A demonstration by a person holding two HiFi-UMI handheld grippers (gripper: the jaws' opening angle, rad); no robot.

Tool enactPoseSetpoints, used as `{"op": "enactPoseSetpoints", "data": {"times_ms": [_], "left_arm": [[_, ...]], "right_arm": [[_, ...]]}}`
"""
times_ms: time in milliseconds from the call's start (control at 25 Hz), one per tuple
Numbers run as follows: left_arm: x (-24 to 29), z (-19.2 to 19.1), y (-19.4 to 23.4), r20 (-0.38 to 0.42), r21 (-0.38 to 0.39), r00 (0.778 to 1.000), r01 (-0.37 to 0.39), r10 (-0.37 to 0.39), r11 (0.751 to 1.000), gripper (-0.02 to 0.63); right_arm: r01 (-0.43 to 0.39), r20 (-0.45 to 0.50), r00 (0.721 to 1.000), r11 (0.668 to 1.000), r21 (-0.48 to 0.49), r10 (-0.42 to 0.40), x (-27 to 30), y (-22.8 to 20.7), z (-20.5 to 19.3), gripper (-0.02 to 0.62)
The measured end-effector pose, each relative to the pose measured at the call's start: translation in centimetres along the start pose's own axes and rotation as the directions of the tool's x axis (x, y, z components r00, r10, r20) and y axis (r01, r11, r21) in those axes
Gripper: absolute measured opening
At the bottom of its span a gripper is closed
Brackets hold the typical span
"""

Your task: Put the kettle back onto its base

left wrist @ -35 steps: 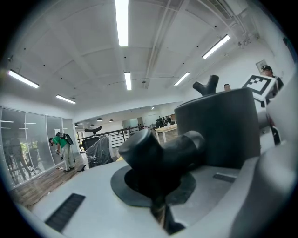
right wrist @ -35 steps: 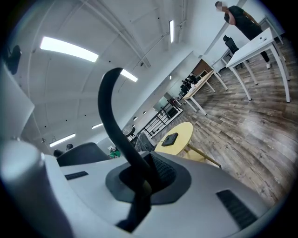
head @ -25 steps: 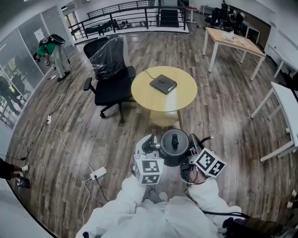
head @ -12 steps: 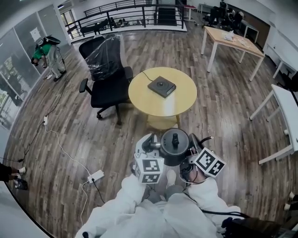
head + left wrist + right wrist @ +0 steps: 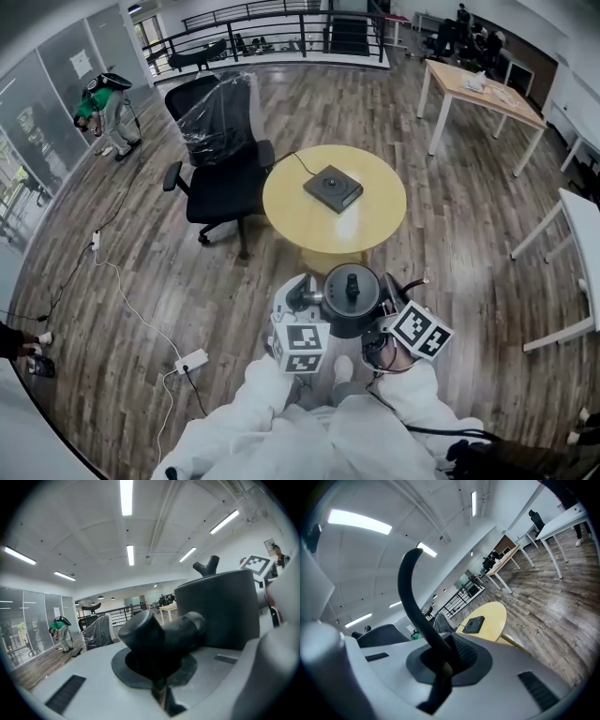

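On the head view we see a plank floor and a round yellow table bearing the base. The kettle hangs short of the table between the left gripper and the right gripper. Only the left gripper view shows us its jaws clamped on the spout, and only the right gripper view shows its jaws shut on the handle.

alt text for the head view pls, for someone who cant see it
A person in white sleeves holds a dark kettle between the left gripper and right gripper, above a wooden floor. Ahead, its square base lies on a round yellow table, beside a black office chair.
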State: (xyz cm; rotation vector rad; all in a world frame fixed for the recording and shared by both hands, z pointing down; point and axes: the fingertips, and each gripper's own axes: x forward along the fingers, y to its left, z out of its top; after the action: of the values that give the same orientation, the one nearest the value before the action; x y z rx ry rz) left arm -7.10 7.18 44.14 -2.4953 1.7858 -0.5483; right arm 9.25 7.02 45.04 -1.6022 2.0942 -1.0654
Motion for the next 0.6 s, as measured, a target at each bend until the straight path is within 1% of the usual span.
{"op": "enactPoseSetpoints", "data": {"times_ms": [160, 320, 600], "left_arm": [[3.5, 0.7, 0.8, -0.006, -0.015, 1.0, -0.022, 0.022, 1.0, 0.0], [7.3, 2.4, 1.2, -0.001, -0.012, 0.999, -0.045, 0.045, 0.999, 0.0], [13.7, 5.2, 1.1, 0.028, -0.009, 0.997, -0.067, 0.068, 0.998, 0.0]], "right_arm": [[-0.017, -0.017, 1.0, 1.0, -0.015, 0.017, 3.5, -0.7, 2.0, 0.011], [-0.037, -0.017, 0.999, 0.999, -0.015, 0.037, 6.8, -1.4, 4.9, 0.011], [-0.057, -0.016, 0.998, 0.998, -0.025, 0.057, 11.9, -3.6, 9.4, 0.011]]}}
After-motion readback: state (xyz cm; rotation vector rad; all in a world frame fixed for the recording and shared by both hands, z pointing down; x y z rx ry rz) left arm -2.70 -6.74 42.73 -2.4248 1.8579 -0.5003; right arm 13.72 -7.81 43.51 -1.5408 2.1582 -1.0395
